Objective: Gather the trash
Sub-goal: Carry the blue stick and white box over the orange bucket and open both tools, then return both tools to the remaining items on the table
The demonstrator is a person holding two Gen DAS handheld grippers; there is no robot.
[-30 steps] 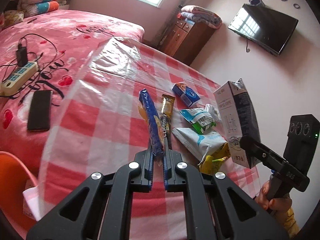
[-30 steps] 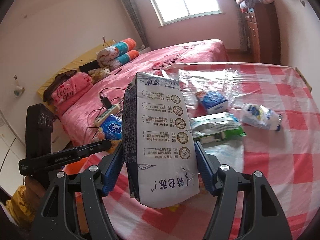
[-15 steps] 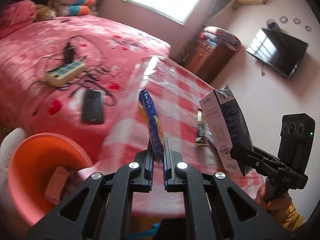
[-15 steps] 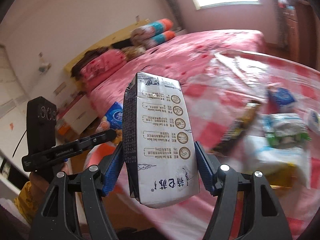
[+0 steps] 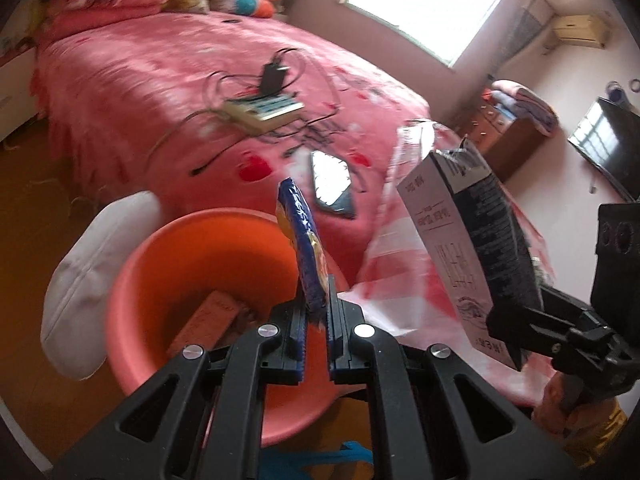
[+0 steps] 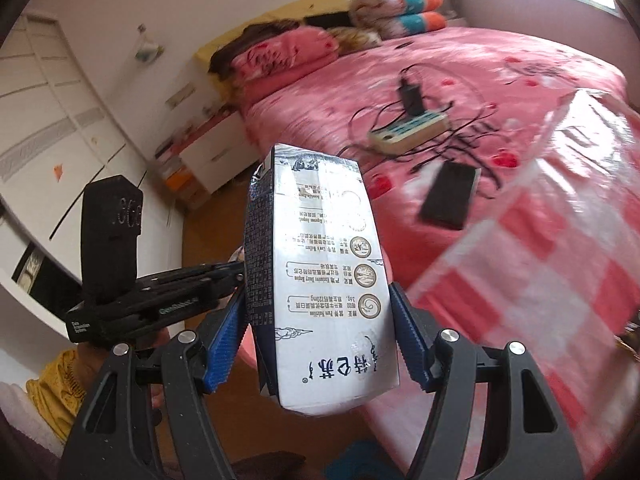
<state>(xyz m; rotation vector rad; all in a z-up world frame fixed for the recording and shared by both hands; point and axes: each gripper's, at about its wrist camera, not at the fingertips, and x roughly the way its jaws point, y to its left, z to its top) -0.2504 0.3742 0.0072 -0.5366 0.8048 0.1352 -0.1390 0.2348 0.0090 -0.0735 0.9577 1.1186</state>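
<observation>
I am clamping my left gripper (image 5: 316, 312) tight on the lower end of a blue snack packet (image 5: 301, 240), which is standing up from between my pads and leaning over the orange basin (image 5: 192, 264) on the floor below. Inside that basin a flat pinkish wrapper (image 5: 208, 320) is lying against the wall. My right gripper (image 6: 316, 344) is gripping a white and dark milk carton (image 6: 316, 280) by its two sides, the blue pads pressing on it, with the printed face turned toward me and its text upside down. In the left view the carton (image 5: 460, 240) is hanging just to the right of the packet, over the edge of the red-checked tablecloth (image 5: 400, 280). Beyond lie the pink bed (image 6: 500, 80), a power strip (image 6: 408, 132) and a dark phone (image 6: 450, 196).
</observation>
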